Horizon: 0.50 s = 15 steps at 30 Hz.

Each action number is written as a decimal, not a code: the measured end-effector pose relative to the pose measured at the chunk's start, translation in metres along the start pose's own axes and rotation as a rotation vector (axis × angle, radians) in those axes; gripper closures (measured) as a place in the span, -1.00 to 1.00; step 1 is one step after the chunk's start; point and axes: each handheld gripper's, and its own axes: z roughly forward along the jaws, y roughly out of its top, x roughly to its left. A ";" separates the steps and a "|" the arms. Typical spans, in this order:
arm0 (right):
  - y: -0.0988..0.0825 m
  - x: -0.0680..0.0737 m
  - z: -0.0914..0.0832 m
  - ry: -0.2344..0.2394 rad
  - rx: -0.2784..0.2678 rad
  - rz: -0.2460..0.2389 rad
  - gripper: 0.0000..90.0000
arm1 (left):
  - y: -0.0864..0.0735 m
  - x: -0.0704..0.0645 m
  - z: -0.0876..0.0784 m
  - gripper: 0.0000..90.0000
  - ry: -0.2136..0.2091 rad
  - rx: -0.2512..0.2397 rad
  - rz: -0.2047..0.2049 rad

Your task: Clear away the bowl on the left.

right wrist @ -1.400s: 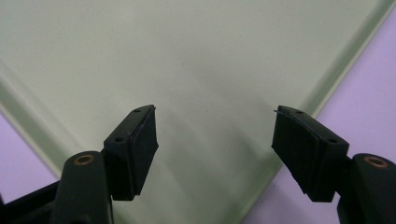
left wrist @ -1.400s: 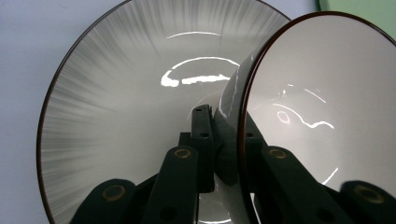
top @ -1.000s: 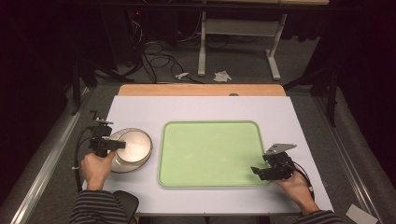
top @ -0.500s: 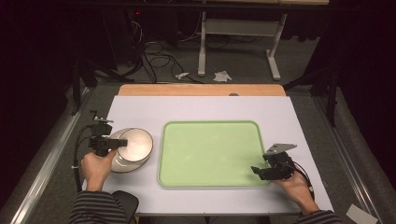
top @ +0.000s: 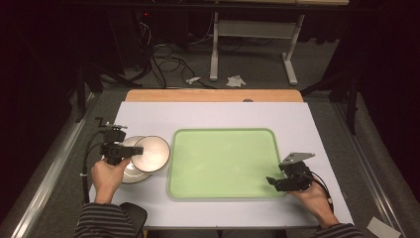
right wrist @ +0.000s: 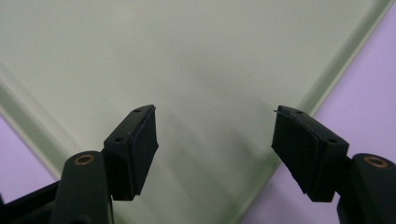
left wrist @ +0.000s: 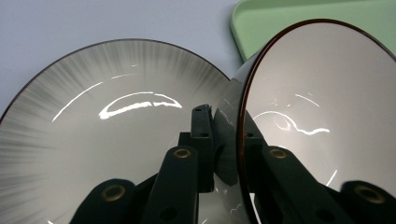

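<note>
The bowl pinched between the black jaws of the left gripper is pale grey-white inside, glossy, with a thin dark brown rim. Just beside those jaws lies a plate, off-white at its middle and shading into fine grey streaks that fan out to a dark edge. Under the black right gripper spreads a plain light green tray, and the table around it is pale lavender-white.
</note>
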 end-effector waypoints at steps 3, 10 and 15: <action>0.000 0.000 0.000 0.000 0.000 -0.002 -0.28 | -0.001 -0.004 0.000 0.82 -0.017 0.010 0.001; 0.000 0.000 0.000 0.004 -0.001 0.000 -0.28 | -0.007 -0.015 0.003 0.82 -0.045 0.023 0.013; 0.000 0.000 0.000 0.004 -0.001 0.000 -0.28 | -0.010 -0.022 0.004 0.82 -0.064 0.048 0.024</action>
